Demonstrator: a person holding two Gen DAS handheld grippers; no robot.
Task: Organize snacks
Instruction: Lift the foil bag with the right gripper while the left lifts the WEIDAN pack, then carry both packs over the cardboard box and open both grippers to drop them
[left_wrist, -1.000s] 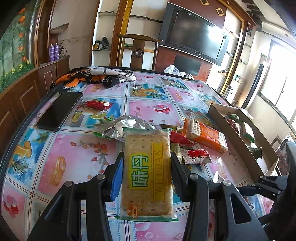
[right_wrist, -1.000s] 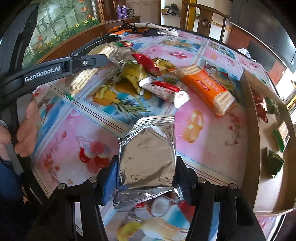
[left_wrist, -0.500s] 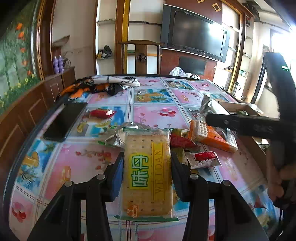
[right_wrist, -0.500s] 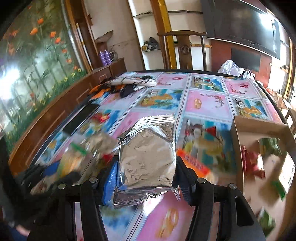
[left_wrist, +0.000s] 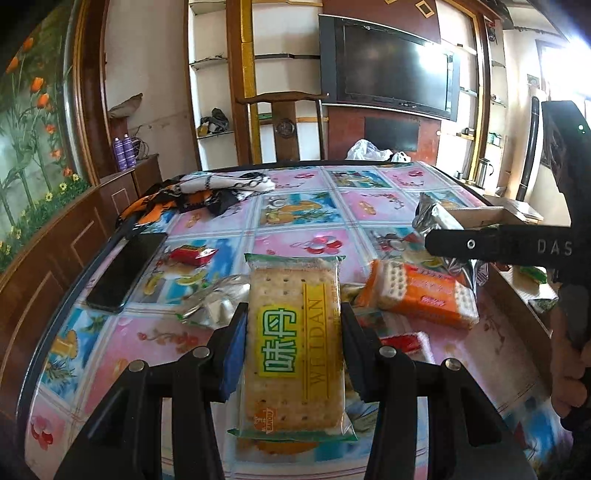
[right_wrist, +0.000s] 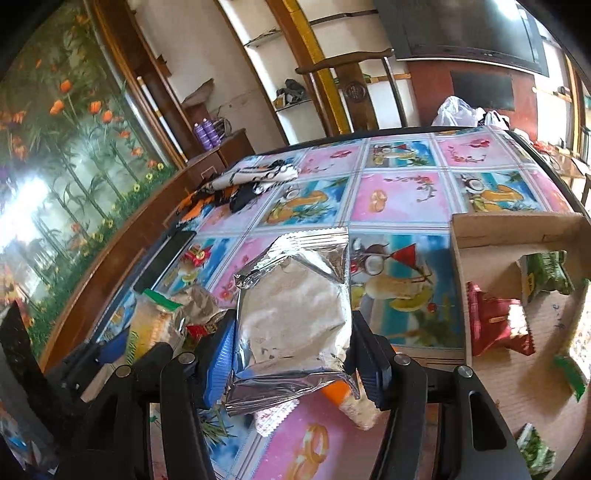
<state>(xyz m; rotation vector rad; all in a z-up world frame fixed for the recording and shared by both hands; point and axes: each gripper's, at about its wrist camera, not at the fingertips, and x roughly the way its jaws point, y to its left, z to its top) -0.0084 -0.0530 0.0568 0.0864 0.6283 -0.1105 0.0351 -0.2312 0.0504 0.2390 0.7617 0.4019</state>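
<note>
Both tongs (left_wrist: 293, 343) (right_wrist: 291, 343) clamped on snack packets (left_wrist: 295, 339) (right_wrist: 295, 317)

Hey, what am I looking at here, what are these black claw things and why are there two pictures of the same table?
No robot here: a person holds a hand-operated claw in each hand, and each carries a wide-angle camera looking along its fingers, hence two pictures. In the left view, the left claw grips a cracker packet. In the right view, the right claw grips a silver foil packet. On the patterned table lie loose snacks, including an orange biscuit pack, plus a phone and a cardboard box already holding some snacks.
</note>
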